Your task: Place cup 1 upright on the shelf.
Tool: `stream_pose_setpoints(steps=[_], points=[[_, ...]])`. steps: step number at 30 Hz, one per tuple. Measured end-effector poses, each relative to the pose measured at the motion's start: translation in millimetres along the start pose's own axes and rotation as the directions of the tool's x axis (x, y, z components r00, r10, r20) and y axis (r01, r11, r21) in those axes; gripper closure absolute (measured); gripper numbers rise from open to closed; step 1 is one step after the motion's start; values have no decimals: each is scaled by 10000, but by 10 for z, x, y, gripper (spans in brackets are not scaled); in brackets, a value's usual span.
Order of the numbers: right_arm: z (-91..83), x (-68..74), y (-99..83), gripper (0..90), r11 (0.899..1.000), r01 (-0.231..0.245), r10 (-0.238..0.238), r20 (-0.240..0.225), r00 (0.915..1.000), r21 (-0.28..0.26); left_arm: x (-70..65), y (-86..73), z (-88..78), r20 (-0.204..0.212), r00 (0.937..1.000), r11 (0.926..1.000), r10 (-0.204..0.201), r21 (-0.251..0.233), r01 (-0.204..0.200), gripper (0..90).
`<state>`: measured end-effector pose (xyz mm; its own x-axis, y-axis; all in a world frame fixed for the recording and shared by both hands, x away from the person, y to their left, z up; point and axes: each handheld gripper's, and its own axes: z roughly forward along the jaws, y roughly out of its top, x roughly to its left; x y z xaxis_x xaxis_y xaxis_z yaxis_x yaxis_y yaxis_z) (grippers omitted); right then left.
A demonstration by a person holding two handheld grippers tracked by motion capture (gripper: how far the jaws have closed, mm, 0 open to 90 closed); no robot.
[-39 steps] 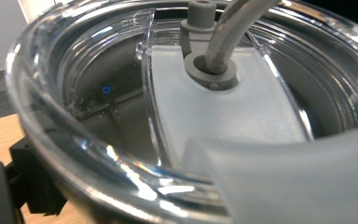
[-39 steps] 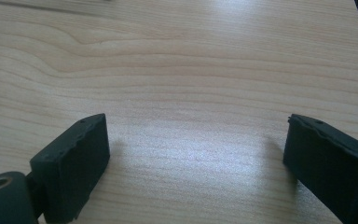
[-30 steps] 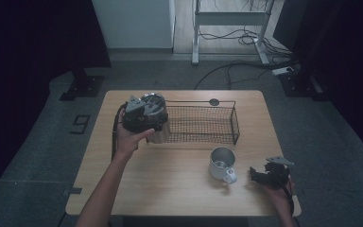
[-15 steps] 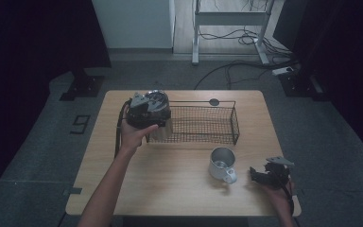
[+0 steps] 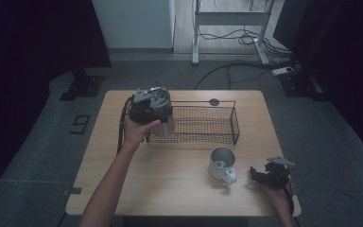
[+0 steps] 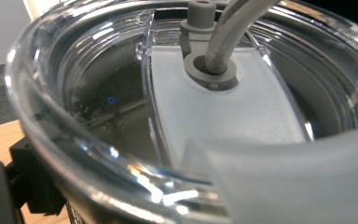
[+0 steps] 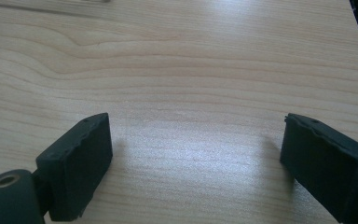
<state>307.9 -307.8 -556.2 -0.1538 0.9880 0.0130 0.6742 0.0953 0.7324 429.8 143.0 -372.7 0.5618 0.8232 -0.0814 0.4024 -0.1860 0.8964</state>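
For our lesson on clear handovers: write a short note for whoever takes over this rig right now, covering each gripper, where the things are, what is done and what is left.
Left gripper: holds a tumbler with a clear lid and straw, at the left end of the wire basket.
Right gripper: low over bare table near the right front corner, jaws apart with nothing between them, though they have just been closing.
Metal mug: upright on the table in front of the basket, untouched.
Done: tumbler gripped.
Left: probably set the tumbler in the basket, then the mug.
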Motion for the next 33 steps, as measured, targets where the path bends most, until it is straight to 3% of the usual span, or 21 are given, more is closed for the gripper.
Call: stream_pose_setpoints(steps=[33], points=[[-2,-1,0,91,10000,-19,19,5,10000,5,-43,187,384,-113,9998,9993,191,311,-188,38]])
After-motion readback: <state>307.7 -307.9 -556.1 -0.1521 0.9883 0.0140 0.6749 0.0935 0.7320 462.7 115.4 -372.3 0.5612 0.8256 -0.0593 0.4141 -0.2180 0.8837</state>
